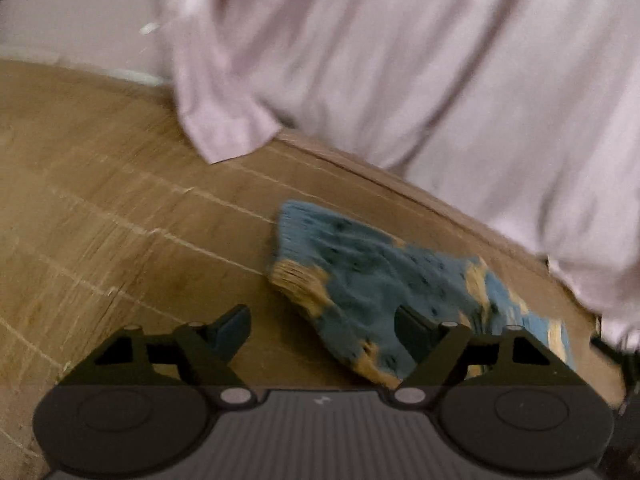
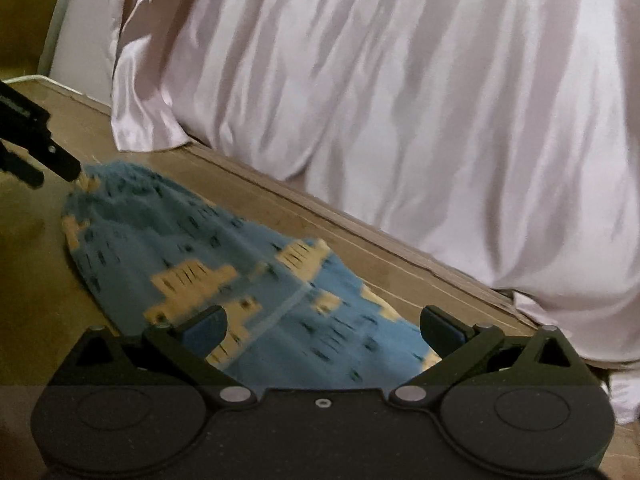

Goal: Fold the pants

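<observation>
garment (image 2: pixel 400 120): pale pink satin, loose folds | fingers (image 2: pixel 206 326): black, blue pads

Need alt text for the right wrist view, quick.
Open right gripper hovers over blue pants with tan blocks, lying on a wooden table. The left gripper touches the pants' far end at upper left. Pale pink satin cloth fills the background beyond the table edge.

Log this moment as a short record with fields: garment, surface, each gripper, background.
garment: blue and tan patterned pants, lying bunched on the table
surface: wooden table
left gripper: open, fingers either side of one end of the pants
right gripper: open, over the other end
background: pale pink satin cloth hanging past the table edge
</observation>
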Available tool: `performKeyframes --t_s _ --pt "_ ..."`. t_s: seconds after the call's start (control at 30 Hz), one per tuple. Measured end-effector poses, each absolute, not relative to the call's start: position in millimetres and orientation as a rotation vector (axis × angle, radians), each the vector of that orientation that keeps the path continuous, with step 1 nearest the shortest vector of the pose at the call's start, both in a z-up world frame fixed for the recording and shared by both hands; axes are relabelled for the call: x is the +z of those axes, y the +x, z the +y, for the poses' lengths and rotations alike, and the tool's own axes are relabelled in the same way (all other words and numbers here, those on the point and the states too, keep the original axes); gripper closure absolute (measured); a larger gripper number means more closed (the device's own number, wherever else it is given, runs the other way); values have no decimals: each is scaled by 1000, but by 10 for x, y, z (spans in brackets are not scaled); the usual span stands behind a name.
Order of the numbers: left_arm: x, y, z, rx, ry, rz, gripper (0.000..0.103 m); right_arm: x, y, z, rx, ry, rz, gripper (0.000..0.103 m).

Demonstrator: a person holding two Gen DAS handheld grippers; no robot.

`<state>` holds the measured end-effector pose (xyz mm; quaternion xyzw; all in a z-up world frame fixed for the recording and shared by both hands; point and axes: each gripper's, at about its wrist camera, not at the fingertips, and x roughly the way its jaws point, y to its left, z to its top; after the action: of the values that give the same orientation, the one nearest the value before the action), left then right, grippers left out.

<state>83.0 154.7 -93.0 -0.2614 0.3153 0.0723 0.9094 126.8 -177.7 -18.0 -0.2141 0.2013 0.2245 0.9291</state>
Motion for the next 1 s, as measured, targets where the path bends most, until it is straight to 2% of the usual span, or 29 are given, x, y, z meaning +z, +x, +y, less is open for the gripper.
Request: performKeyframes --t_s 0.23,0.3,0.33,0.4,0.53,0.6,0.67,0.83,1.0 --pt "-1046 1146 1646 201 -609 678 35 -310 1303 -1583 469 -430 437 1" --pt "-1062 1211 1615 214 -601 688 50 -328 1251 -1583 478 -433 432 1" --pt "-1067 1215 1606 232 -594 699 53 -336 1232 -1585 482 -436 432 1" --pt "-1077 1251 1568 290 -563 721 67 -348 1203 -1593 487 -435 431 1" --pt "-1069 1284 1441 318 -467 726 68 -345 1190 -1624 496 -404 440 1" --pt "-1047 1297 1320 334 -357 717 76 -350 1184 -1632 500 -397 441 1" --pt "-1006 1304 1178 343 -238 699 78 -363 1184 -1629 500 -398 443 1" --pt "-930 1301 697 314 108 610 79 -387 1179 -1631 505 -384 453 1" --pt "-942 1375 472 222 183 617 79 -390 1183 -1637 510 -381 458 1"
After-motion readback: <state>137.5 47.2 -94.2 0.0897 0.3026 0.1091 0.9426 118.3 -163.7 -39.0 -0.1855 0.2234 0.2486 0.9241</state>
